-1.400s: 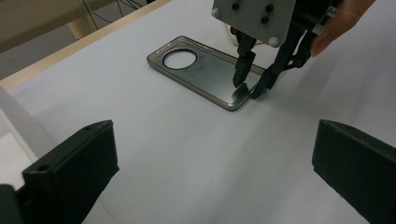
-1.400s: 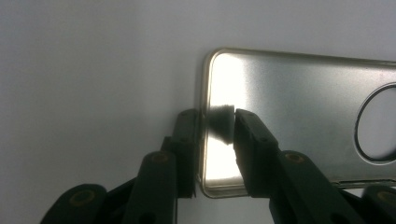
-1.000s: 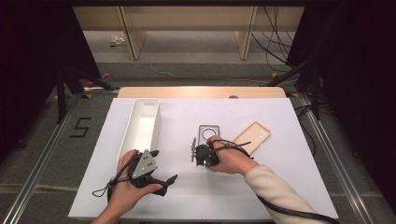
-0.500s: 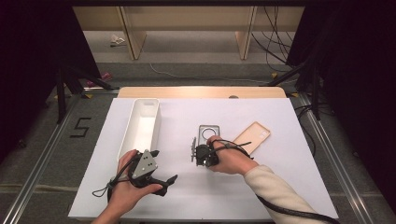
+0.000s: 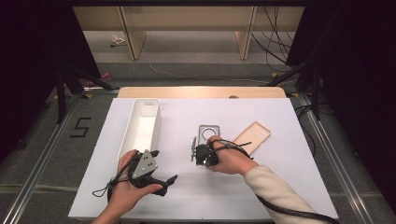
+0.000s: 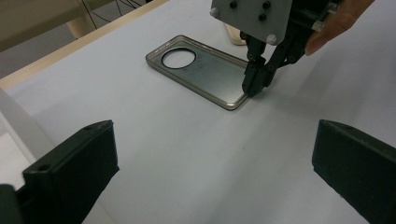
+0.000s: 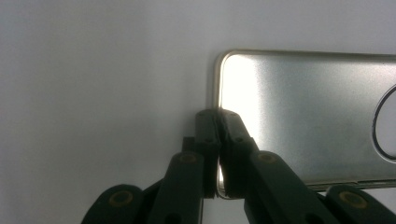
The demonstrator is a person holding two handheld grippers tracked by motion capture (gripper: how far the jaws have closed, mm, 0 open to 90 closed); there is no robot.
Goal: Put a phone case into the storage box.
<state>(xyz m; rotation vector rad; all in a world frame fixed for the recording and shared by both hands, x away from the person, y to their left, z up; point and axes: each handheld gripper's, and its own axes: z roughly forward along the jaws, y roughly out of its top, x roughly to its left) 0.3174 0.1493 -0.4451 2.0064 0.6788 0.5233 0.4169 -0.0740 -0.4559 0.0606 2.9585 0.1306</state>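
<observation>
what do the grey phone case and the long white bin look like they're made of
Grey phone case: likely a hard plastic or metal-look shell with a satin, semi-gloss finish. In the right gripper view it throws a bright glare and has a thin raised rim. The right gripper pinches that rim at one end.

Long white bin: probably moulded plastic, matte white, with thin even walls and rounded corners.

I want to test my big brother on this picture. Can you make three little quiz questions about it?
1. True or false: the right tool is pinching the edge of the grey phone case.
2. What stands left of that case on the table? A) white bin B) red cup C) blue plate
3. Fill in: the left tool has its jaws wide ____.

Key:
1. True, it is shut on the near edge.
2. A, the white bin.
3. open, with nothing between them.
</observation>
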